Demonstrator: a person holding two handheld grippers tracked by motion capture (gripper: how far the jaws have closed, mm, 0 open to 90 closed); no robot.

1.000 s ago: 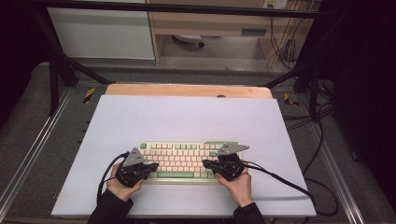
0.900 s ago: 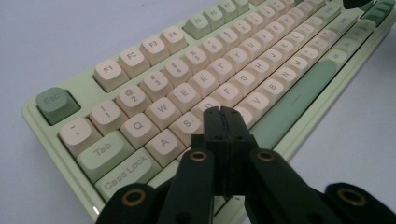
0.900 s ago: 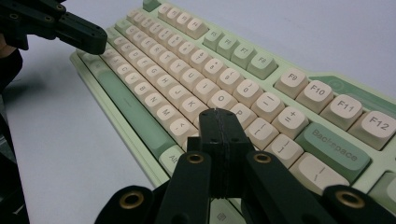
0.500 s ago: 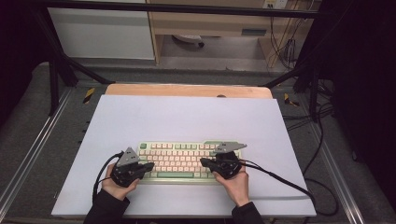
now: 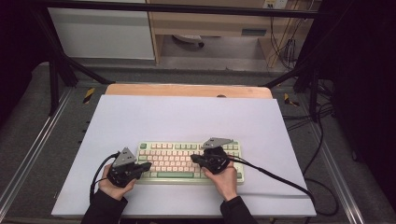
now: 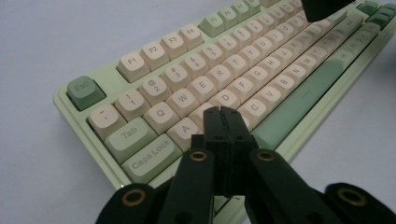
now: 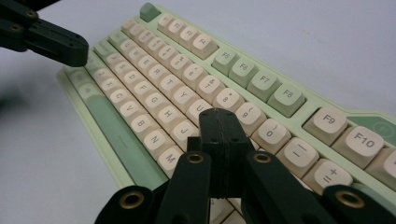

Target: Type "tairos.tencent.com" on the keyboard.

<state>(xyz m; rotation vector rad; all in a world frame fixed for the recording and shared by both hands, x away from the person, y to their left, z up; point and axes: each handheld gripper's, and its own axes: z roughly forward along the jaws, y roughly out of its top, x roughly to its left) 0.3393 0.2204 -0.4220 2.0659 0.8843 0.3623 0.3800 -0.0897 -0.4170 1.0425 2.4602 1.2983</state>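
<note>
At the table's near edge, a person's hands hold two black two-jaw grippers over a pale-green keyboard w/ cream keys (image 5: 187, 161): left gripper (image 6: 222, 112) jaws pressed together, empty, tips above the A/S keys; right gripper (image 7: 217, 114) likewise closed, empty, near the J/K keys. Keyboard lies on a white tabletop sheet (image 5: 187, 116), near-centre.

Pale green keyboard with cream keycaps (image 6: 224, 79): its right end runs off the top edge in the left gripper view, far keys blurred, legends there unreadable. The closed left claw (image 6: 226, 111) covers the keys just past A and S; contact with a key can't be told. In the right gripper view the closed right claw (image 7: 219, 113) hides the keys near J and 9, and the keyboard's right end is cut off. In the high view the key legends are too small to read, and both forearms are cut off at the bottom edge.
</note>
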